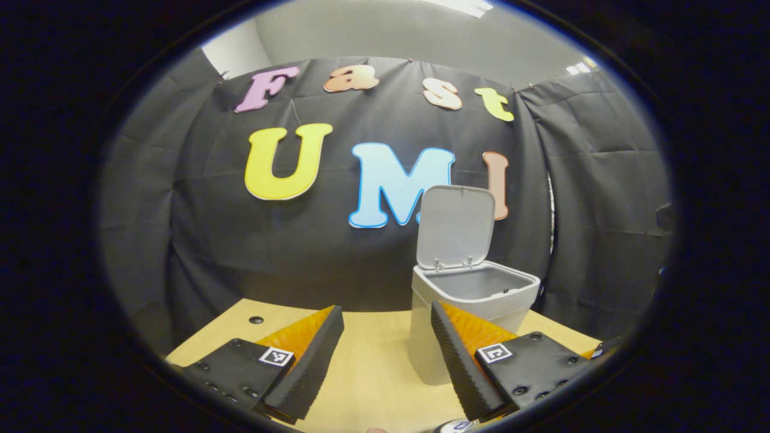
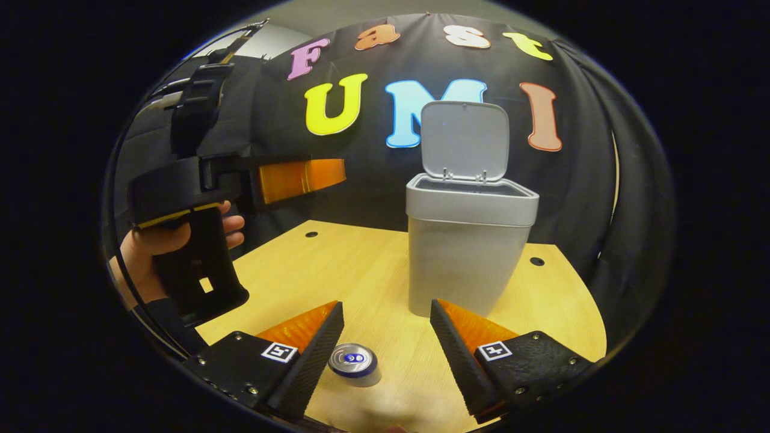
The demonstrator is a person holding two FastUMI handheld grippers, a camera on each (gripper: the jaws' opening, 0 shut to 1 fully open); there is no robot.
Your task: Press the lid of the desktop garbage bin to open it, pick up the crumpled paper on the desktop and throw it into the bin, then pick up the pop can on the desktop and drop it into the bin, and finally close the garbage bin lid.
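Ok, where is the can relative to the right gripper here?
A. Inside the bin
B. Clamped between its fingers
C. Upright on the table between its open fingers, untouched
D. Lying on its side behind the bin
C: the can stands on the table between the right gripper's spread fingers, touching neither.

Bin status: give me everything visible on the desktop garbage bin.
The garbage bin is a light grey, plastic-looking container with a squarish body tapering toward the base and a wider collar at the top. Its lid is open, standing nearly upright on two hinges at the back edge. It stands upright on the wooden table, in front of the black cloth wall. In the left gripper view the visible upper interior looks bare. Neither gripper touches it; the pop can stands apart, nearer the right gripper.
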